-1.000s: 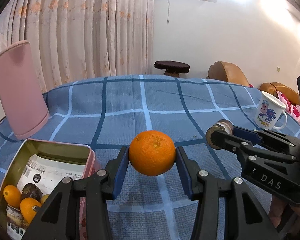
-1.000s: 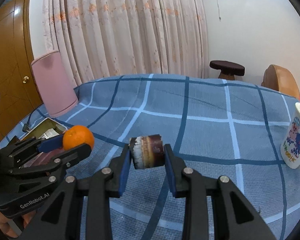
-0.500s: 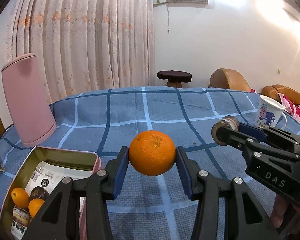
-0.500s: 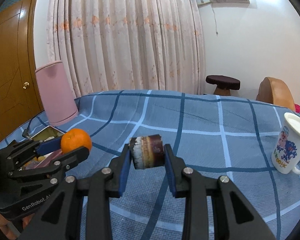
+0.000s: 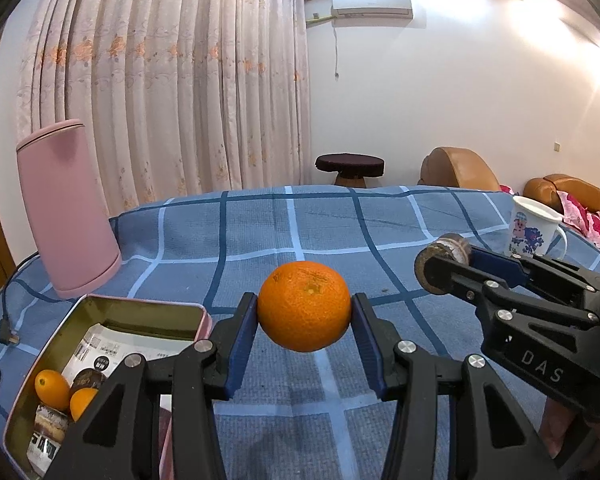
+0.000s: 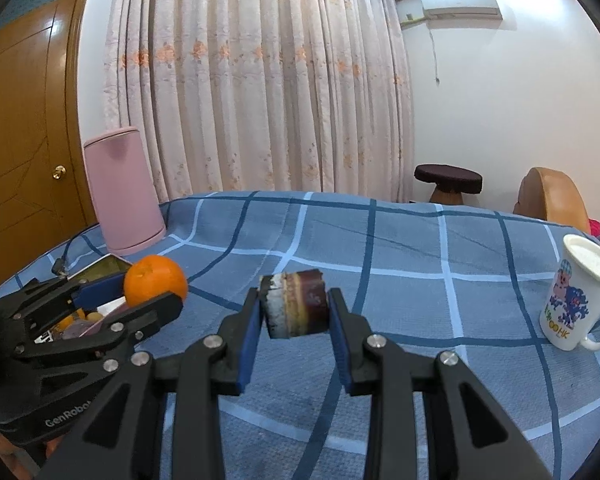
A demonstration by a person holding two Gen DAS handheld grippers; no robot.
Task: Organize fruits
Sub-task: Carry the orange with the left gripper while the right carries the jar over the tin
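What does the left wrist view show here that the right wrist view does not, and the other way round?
Only the left wrist view looks into the open tin, with two small oranges on packets. Only the right wrist view shows the wooden door, and the layered side of the cake slice in the right gripper. Both show the left gripper shut on the orange, the pink bin, the mug and the blue checked cloth.
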